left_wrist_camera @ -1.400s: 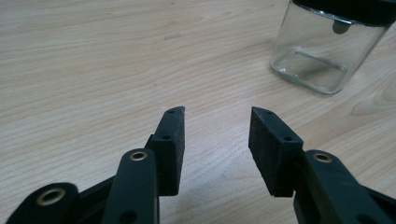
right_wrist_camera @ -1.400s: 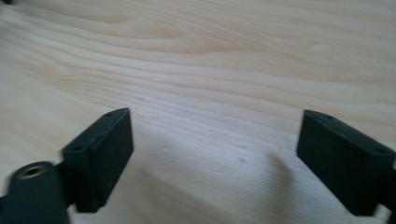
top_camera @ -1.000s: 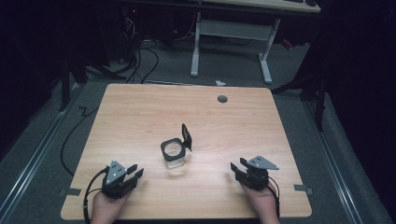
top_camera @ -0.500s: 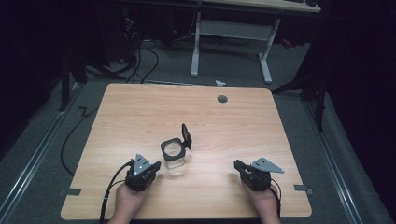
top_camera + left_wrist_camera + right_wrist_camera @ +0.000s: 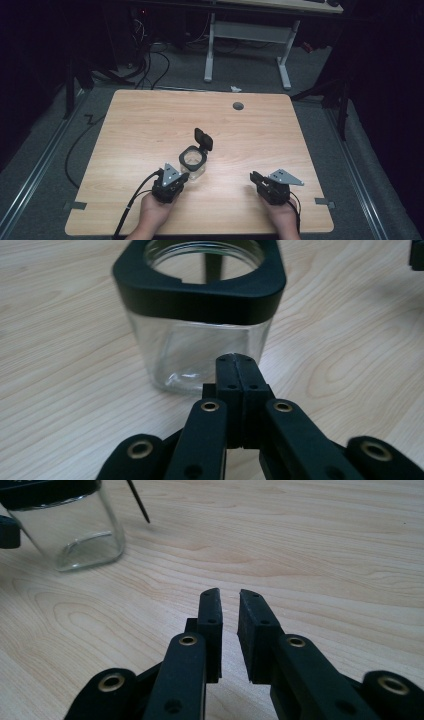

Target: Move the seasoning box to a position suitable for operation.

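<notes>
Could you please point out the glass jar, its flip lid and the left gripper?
glass jar (image 5: 200, 347), left gripper view, on its clear front wall.
flip lid (image 5: 203, 139), high view, on the raised black flap.
left gripper (image 5: 235, 362), left gripper view, at the tips of its closed fingers.

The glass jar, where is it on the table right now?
In the high view the glass jar stands near the table's middle, lid flipped open, just ahead of the left gripper.

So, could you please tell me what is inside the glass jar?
The glass jar looks empty: through its open mouth and clear walls only the table shows. The black collar hides a band near the top.
</notes>
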Demonstrator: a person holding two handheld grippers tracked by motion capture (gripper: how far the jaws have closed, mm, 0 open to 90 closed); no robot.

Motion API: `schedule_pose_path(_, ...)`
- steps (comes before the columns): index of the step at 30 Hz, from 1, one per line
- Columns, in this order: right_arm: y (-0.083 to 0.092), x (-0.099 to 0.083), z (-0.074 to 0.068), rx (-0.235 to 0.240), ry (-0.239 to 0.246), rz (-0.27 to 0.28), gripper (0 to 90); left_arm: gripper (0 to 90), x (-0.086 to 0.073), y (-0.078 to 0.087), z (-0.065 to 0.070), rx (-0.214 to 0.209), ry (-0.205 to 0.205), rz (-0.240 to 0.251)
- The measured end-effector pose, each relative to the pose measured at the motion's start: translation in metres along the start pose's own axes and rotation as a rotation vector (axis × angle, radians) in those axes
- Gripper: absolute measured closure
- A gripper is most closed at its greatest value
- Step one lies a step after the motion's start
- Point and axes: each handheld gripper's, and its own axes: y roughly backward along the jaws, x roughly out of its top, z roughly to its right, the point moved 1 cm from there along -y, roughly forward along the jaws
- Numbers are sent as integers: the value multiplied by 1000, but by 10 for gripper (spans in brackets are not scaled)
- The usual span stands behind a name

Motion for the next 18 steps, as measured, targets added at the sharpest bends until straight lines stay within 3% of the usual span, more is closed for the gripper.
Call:
schedule_pose_path(2,0,0,1,0,2,0,808,900,-1,-2,5,-12,-4,5)
schedule_pose_path(5,1,-1,2,2,-3,0,814,900,0,2,0,5,-3,25)
schedule_pose_path(9,2,-1,3,9,-8,2,829,900,11,5,-32,101,38,64)
schedule_pose_path(11,3,-1,3,8,-7,3,836,900,17,0,-41,133,32,81)
schedule_pose_path(18,2,-1,2,4,-10,-2,852,900,24,-23,-48,137,35,82)
